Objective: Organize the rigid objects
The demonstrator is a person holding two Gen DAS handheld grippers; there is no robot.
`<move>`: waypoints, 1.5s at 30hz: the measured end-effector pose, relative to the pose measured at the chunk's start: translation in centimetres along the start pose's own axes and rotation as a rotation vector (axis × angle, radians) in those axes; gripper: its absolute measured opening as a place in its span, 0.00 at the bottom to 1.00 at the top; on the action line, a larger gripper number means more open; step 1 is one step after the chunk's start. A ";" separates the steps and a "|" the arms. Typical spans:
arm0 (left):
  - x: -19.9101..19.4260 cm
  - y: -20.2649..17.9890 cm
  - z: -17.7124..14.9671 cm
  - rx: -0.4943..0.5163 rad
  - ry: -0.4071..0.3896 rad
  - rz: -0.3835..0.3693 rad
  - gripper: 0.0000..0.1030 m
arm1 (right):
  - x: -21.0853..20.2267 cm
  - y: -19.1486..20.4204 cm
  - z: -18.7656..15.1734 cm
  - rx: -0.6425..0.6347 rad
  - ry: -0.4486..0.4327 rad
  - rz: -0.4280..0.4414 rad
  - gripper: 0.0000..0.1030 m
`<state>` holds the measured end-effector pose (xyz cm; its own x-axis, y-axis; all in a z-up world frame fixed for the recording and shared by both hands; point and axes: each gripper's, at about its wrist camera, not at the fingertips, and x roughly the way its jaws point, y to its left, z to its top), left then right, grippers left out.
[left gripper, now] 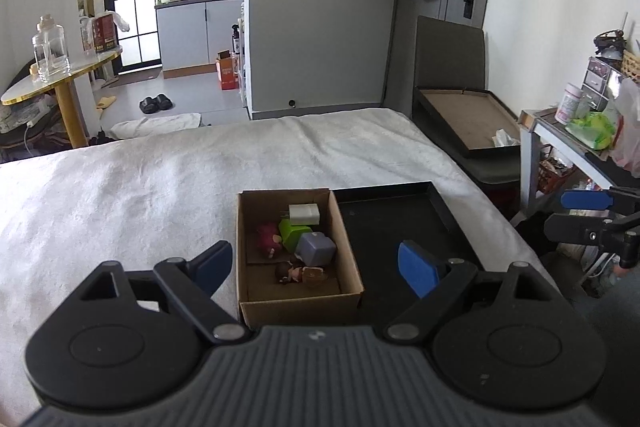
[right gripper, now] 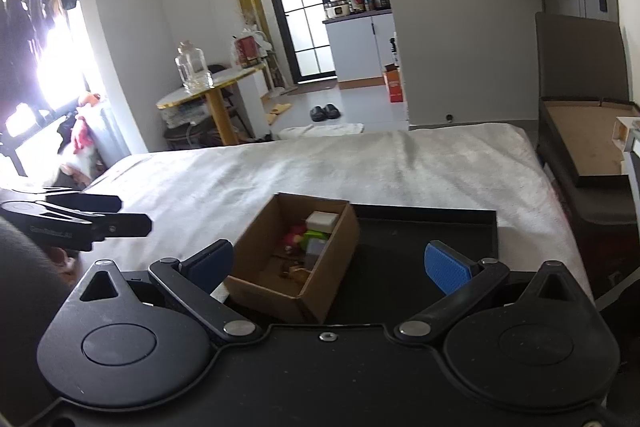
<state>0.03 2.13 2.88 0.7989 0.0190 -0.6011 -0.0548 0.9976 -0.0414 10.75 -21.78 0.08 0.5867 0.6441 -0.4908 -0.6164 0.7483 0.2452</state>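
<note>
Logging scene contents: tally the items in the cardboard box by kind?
Blocks: 3 (white block, green block, purple block)
Figurines: 2 (red figurine, brown-haired figurine)
Total: 5, all inside the cardboard box.

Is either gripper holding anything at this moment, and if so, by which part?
Nothing is held. The left gripper and right gripper are both open and empty, above the cardboard box and black tray.

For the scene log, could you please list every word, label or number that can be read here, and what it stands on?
Left claw arm: white lettering, too blurred to read.
Red box on the round table: print too small to read.
Orange carton on the floor: unreadable.
Nothing else legible.
</note>
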 end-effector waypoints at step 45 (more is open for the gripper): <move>2.0 -1.1 -2.5 -0.061 0.120 -0.057 0.88 | -0.4 0.6 -2.3 0.095 0.143 0.009 1.00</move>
<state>0.22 0.91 -0.31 0.7249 -0.0492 -0.6870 -0.0507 0.9909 -0.1245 8.95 -21.96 -1.49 0.4964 0.6266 -0.6008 -0.5646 0.7587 0.3249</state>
